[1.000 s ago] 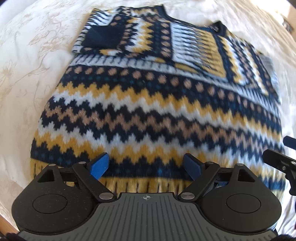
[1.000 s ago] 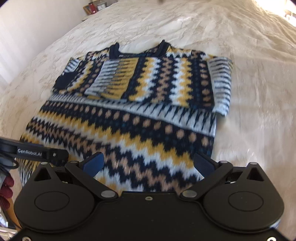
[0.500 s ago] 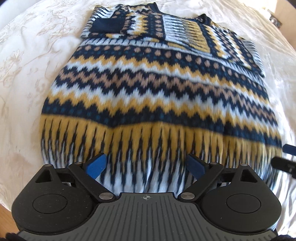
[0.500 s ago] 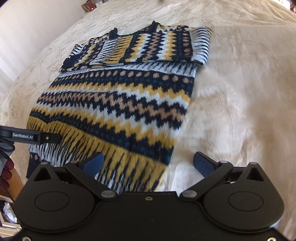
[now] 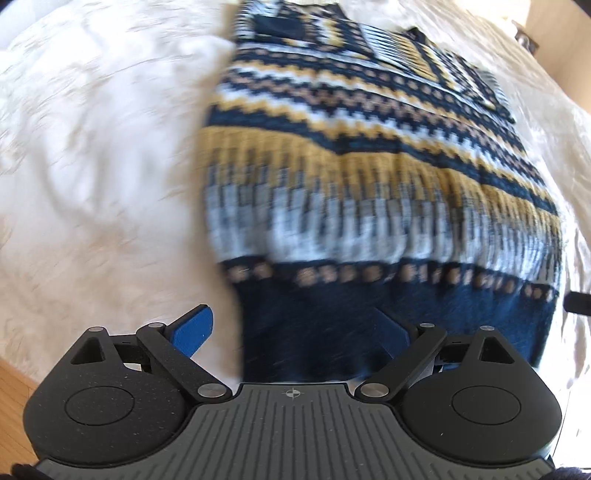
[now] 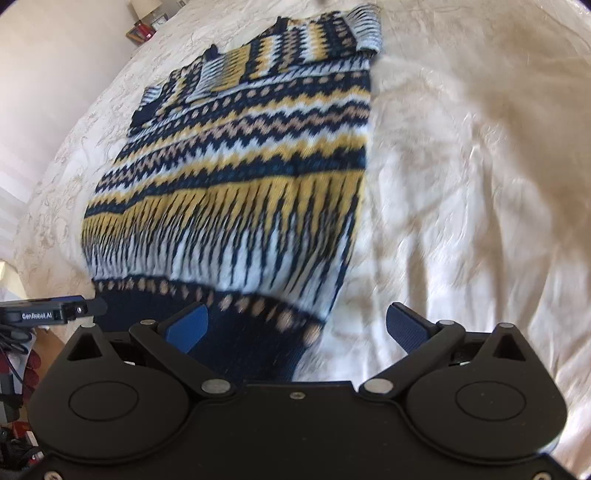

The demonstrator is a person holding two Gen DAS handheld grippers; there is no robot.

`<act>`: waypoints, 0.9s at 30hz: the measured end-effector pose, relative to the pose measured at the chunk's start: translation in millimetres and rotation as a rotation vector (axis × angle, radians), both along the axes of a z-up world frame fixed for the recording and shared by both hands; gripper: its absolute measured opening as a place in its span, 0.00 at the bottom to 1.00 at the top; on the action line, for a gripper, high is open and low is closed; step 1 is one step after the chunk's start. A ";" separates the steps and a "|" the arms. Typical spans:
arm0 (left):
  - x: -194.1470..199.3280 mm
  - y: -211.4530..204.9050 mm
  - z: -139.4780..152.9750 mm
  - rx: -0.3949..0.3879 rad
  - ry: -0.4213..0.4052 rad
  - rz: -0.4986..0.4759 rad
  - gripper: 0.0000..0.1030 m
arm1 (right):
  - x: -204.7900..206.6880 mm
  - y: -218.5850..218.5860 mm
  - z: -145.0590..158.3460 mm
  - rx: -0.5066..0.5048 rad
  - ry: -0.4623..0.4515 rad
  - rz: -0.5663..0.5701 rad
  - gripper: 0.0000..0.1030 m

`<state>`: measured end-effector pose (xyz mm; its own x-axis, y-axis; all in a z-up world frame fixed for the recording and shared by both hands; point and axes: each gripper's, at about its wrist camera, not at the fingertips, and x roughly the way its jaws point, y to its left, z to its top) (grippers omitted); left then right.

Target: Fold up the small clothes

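Cream bedspread (image 6: 461, 155) carries the patterned sweater (image 6: 258, 177) laid flat, sleeves folded across its top, while left gripper (image 5: 295, 334) and right gripper (image 6: 295, 326) hang spread, empty, over the lower-frame hem corners, apparently to pinch them for the fold.

Motion blur smears the sweater (image 5: 369, 206) pattern; its hem is hidden behind both claws.

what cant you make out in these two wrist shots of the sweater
- Left wrist view: the sweater hem's near edge is hidden behind the left gripper body, and motion blur smears the knit.
- Right wrist view: the hem's near edge runs behind the right gripper body, so whether it touches cloth is unclear.
- Right wrist view: items by the lamp are too small to identify.
- Sleeve ends: folded over the chest, outlines unclear.
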<state>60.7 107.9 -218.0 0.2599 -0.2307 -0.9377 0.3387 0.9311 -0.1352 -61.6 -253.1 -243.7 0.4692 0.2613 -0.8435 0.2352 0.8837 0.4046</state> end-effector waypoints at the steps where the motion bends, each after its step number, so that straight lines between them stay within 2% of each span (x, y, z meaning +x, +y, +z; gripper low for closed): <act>1: 0.8 5.4 -1.2 -0.001 -0.004 0.005 0.91 | -1.8 4.2 0.6 0.004 0.001 0.000 1.00; 7: 14.8 27.1 -7.1 -0.043 -0.020 -0.001 0.91 | -2.0 23.0 -1.3 0.022 0.004 -0.026 1.00; 12: 24.2 19.8 -16.6 -0.096 -0.008 -0.050 0.91 | 4.7 28.4 -11.2 0.060 0.016 -0.081 1.00; 17: 24.3 5.7 -31.9 -0.131 0.042 -0.089 0.91 | 9.8 30.6 -22.6 0.073 0.044 -0.092 1.00; 23: 18.4 0.6 -38.3 -0.132 0.031 -0.144 0.99 | 6.3 29.2 -37.5 0.110 0.065 -0.112 1.00; 27: 15.4 -0.6 -38.9 -0.123 0.014 -0.164 0.99 | 2.2 32.8 -46.7 0.097 0.059 -0.086 1.00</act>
<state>76.1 107.3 -256.8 0.1967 -0.3815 -0.9032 0.4819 0.8398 -0.2498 -59.5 -220.4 -290.3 0.4434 0.3038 -0.8432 0.3342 0.8169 0.4701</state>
